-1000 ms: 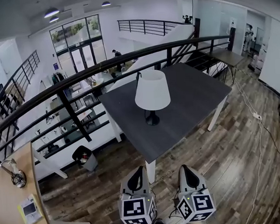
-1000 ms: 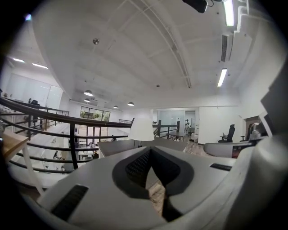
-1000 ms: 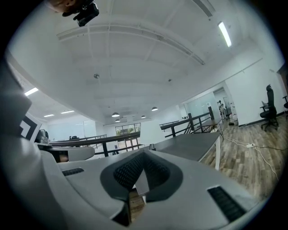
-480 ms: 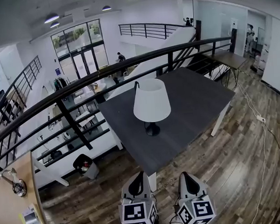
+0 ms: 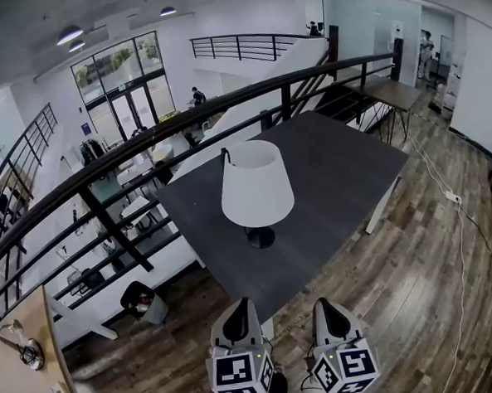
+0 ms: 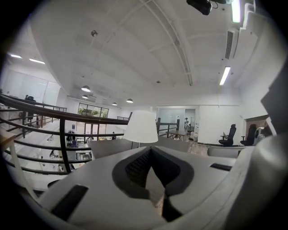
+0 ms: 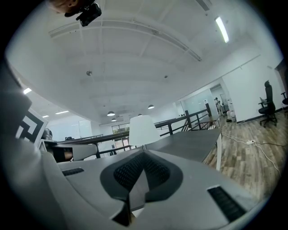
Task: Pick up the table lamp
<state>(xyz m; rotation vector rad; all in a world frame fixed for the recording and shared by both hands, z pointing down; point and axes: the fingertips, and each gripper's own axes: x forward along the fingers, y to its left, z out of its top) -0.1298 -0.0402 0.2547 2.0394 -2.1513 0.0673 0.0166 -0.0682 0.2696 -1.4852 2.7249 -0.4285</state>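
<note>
The table lamp (image 5: 257, 191) stands upright near the middle of the dark desk (image 5: 344, 169); its white shade sits over a thin stem and a round black base (image 5: 260, 237), which rests flat on the desktop; nothing touches it. The 2 tools hang side by side at the bottom of the head view, over the wooden floor (image 5: 417, 281) just short of the desk's near corner and well apart from the lamp; the left tool (image 5: 240, 306) has its jaws pressed together with nothing between them, and the right tool (image 5: 327, 304) likewise shows its jaws together and empty. Both point roughly level toward the lamp, whose shade shows just above the jaw tips in the left gripper view (image 6: 141, 126) and in the right gripper view (image 7: 143, 130). A black railing (image 5: 143, 148) curves behind the desk; a dark bin (image 5: 140, 299) stands on the floor to the left of it.
</note>
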